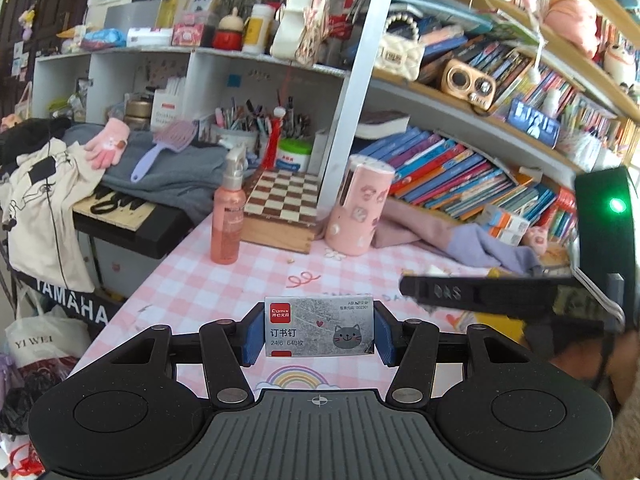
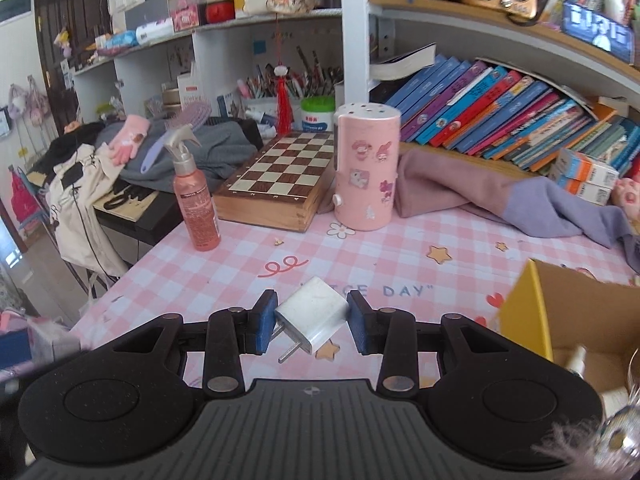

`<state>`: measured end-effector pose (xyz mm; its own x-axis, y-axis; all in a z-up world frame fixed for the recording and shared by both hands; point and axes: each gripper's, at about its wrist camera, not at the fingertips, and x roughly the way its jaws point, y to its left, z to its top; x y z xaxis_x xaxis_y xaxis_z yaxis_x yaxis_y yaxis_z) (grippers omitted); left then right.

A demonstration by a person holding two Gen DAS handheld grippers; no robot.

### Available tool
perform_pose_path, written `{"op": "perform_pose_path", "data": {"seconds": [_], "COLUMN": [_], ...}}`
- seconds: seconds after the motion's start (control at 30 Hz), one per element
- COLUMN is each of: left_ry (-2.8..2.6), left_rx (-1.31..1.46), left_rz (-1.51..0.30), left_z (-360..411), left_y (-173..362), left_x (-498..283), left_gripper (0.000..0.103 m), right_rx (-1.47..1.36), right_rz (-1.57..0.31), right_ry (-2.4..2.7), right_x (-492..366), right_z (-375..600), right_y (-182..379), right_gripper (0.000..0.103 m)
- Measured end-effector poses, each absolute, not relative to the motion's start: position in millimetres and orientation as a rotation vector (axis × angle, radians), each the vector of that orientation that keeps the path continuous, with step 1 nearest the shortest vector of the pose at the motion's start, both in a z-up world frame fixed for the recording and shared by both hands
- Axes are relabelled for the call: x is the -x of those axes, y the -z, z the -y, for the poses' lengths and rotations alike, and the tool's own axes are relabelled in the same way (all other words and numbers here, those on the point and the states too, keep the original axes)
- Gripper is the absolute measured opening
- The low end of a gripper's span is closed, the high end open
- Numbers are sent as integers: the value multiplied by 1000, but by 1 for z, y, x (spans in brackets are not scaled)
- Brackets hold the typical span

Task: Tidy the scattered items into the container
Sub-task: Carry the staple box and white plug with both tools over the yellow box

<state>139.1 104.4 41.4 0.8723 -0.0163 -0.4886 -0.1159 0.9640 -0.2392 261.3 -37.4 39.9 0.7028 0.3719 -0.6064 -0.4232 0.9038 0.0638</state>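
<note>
Left gripper (image 1: 319, 330): jaws part-open, blue pads pressed on both short ends of 1 staple box (image 1: 319, 326), carried clear above the pink checked tablecloth (image 1: 224, 280).

Right gripper (image 2: 312, 326): jaws narrower, pads clamped on 1 white plug adapter (image 2: 314, 316), held tilted with its 2 prongs pointing down-left, also off the cloth.

Container: 1 yellow-sided cardboard box (image 2: 524, 312), open top, at the right edge of the right wrist view, near the right gripper. It already holds at least 1 small white bottle; the rest inside is too blurred to count.

Step in hand, as judged: carry both items to the box. Advice: go right gripper first, since it is nearer; clear the yellow wall before lowering; release low inside. The adapter sits skewed in the pads, so avoid jolts.

Bystanders, left to right: 1 spray bottle (image 2: 196, 200), 1 chessboard box (image 2: 276, 176), 1 pink canister (image 2: 366, 168).
</note>
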Motion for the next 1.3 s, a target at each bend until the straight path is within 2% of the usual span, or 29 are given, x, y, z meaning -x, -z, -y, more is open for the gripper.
{"op": "perform_pose_path", "data": {"seconds": [0.8,1.3], "left_ry": [47,229], "left_rx": [286,260], "left_rz": [-508,-556], "left_z": [-90,-55], "left_y": [-52,-44], "left_x": [-22,-9], "left_gripper": [53,53], "right_rx": [36,-13], "right_rz": [-657,-692], "right_ry": [-383,-232], "right_x": [-105,-53], "right_z": [75,121], "right_y": [-49,-42], "right_gripper": [36,36]}}
